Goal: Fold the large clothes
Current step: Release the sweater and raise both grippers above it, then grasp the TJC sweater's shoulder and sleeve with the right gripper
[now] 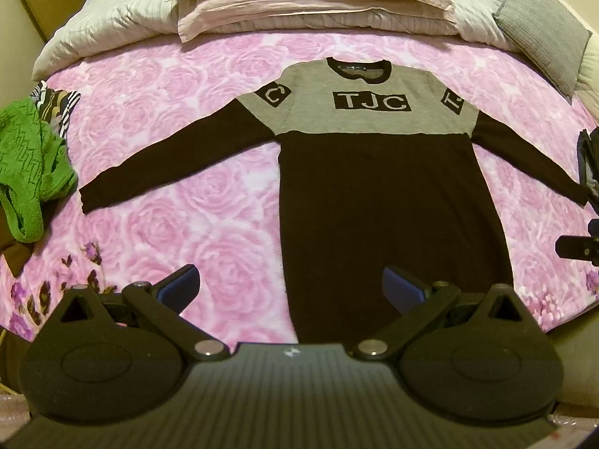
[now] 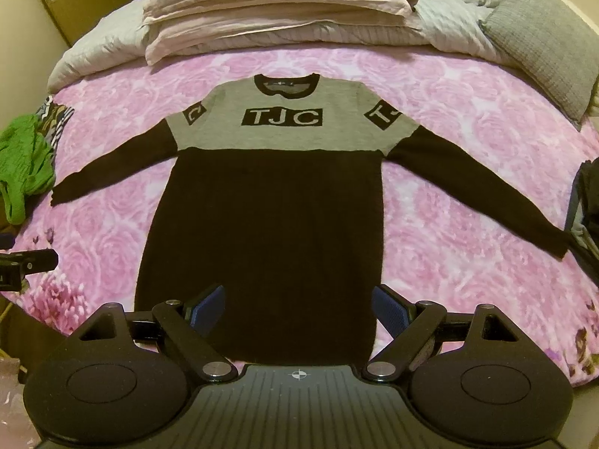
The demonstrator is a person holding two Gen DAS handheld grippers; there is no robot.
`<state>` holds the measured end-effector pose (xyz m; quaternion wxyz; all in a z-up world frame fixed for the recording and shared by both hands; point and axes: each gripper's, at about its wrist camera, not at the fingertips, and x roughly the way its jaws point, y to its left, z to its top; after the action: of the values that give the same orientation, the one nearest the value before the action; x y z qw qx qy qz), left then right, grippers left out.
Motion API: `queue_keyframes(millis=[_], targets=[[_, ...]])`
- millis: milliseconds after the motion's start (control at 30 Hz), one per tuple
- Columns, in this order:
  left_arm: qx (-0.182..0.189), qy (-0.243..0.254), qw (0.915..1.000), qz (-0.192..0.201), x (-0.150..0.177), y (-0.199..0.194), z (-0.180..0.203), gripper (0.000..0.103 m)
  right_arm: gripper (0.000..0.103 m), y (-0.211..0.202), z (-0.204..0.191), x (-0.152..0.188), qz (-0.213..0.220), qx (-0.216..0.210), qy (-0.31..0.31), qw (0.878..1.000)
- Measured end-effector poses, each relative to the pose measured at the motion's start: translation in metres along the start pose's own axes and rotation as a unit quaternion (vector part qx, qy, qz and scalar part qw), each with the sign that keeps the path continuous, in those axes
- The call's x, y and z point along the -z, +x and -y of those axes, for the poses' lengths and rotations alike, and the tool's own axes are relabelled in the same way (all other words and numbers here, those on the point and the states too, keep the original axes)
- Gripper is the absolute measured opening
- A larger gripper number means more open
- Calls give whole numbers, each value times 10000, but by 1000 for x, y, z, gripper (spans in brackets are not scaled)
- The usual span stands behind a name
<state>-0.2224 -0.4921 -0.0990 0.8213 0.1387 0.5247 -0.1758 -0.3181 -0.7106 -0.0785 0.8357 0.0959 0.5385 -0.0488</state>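
A: What do you have at the far left?

B: A green knit [image 1: 28, 164] lies bunched at the left edge of the bed [image 1: 157, 119], with a striped cloth [image 1: 56, 103] just behind it. You see both in the right wrist view as well, small and near the edge.

A: And your left claw [image 1: 290, 288]?

B: Its jaws stand wide and hold nothing. It hangs above the near edge of the bed, with the left finger over the pink rose cover and the right finger over the sweater's hem. Whether the fingers touch the cloth, you cannot tell.

A: Where is the sweater [image 1: 374, 194]?

B: Flat in the middle of the bed, front up, collar away from you. The chest band is grey with "TJC" on it; the body and both sleeves are black. The sleeves spread out to either side and slant back toward you.

A: Your right claw [image 2: 299, 310]?

B: Also wide and empty. Both its fingers sit over the black hem, one near each lower corner.

A: Anything behind or to the right?

B: Folded pink bedding [image 2: 269, 3] is stacked at the head of the bed on a pale quilt [image 2: 445, 18]. A grey pillow [image 2: 539, 45] leans at the right. A dark bag [image 2: 586, 220] sits at the right edge, just beside the right cuff.
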Motion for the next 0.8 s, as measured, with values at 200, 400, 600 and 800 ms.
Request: queue_keyframes(millis=[200, 400, 600, 800], targets=[[-85, -91, 9999, 27, -4, -3, 0, 102, 83, 5, 2, -10, 40, -131, -132, 9998], [-242, -253, 9993, 99, -8, -7, -12, 102, 83, 15, -6, -25, 159, -317, -404, 9986], [-391, -485, 9980, 137, -6, -10, -50, 102, 83, 23, -30, -42, 311, -462, -664, 9962], [-580, -491, 9970, 139, -6, -4, -119, 102, 83, 33, -89, -58, 619, -671, -1132, 9894]])
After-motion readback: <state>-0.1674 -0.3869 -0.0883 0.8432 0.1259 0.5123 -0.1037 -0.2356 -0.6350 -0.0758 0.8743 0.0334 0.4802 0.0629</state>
